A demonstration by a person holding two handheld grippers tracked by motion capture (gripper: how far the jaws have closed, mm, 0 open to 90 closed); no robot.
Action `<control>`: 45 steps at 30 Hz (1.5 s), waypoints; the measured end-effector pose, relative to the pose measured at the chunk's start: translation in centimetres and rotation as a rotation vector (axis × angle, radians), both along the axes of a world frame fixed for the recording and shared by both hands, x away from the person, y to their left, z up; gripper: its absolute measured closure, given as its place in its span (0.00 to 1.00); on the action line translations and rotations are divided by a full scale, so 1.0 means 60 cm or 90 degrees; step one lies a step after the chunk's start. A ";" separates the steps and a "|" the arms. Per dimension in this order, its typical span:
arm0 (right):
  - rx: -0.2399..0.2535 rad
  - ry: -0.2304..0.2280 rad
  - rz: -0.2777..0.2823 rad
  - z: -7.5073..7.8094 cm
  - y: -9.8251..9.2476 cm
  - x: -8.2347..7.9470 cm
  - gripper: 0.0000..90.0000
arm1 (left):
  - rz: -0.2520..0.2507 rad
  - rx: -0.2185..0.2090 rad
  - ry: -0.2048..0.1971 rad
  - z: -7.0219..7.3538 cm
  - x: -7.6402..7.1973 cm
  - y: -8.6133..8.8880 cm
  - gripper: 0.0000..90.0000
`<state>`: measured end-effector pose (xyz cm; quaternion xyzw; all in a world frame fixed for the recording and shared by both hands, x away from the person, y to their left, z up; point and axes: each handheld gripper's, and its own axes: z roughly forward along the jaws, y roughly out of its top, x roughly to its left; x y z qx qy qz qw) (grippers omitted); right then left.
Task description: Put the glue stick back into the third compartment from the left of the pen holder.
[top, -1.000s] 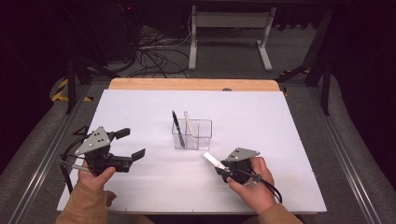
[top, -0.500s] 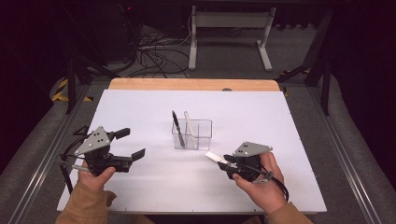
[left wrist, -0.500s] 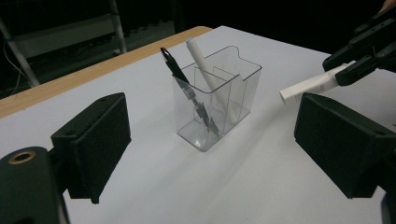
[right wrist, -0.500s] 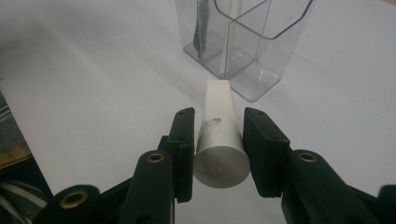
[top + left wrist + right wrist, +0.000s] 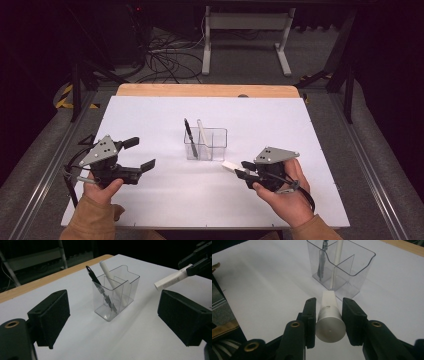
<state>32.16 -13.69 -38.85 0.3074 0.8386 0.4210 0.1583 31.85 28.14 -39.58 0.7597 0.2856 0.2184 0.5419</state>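
Right gripper [image 5: 243,172] clamps white marker [image 5: 329,315] level, tip toward clear 3-compartment holder [image 5: 206,144] at 11 o'clock, aimed for insertion. Left gripper [image 5: 142,154] wide open, empty, idle.

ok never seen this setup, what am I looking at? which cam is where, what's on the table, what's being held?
No robot arm here: a person holds a two-fingered handheld gripper in each hand. The high view looks down from above the person's side of the table. Each of the other two pictures comes from a camera riding on one gripper, looking along its fingers. On the white surface stands a clear divided holder with a black pen and a white pen leaning inside. The right gripper is shut on a white marker, lifted and pointing toward the holder. The left gripper is open with nothing between its fingers.
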 end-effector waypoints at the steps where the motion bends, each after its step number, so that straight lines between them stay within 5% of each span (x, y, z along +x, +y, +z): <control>1: 0.001 -0.001 0.001 0.001 0.000 0.000 0.73 | 0.000 0.000 0.000 0.000 0.000 0.000 0.13; 17: -0.001 -0.017 0.006 0.051 0.005 0.020 0.73 | 0.006 -0.002 0.000 0.000 -0.003 0.006 0.13; 28: -0.005 -0.026 0.015 0.093 0.021 0.055 0.73 | 0.019 -0.009 0.004 -0.002 -0.012 0.014 0.13; 45: -0.011 -0.027 0.006 0.123 0.059 0.126 0.73 | 0.022 -0.007 -0.001 -0.002 -0.014 0.019 0.13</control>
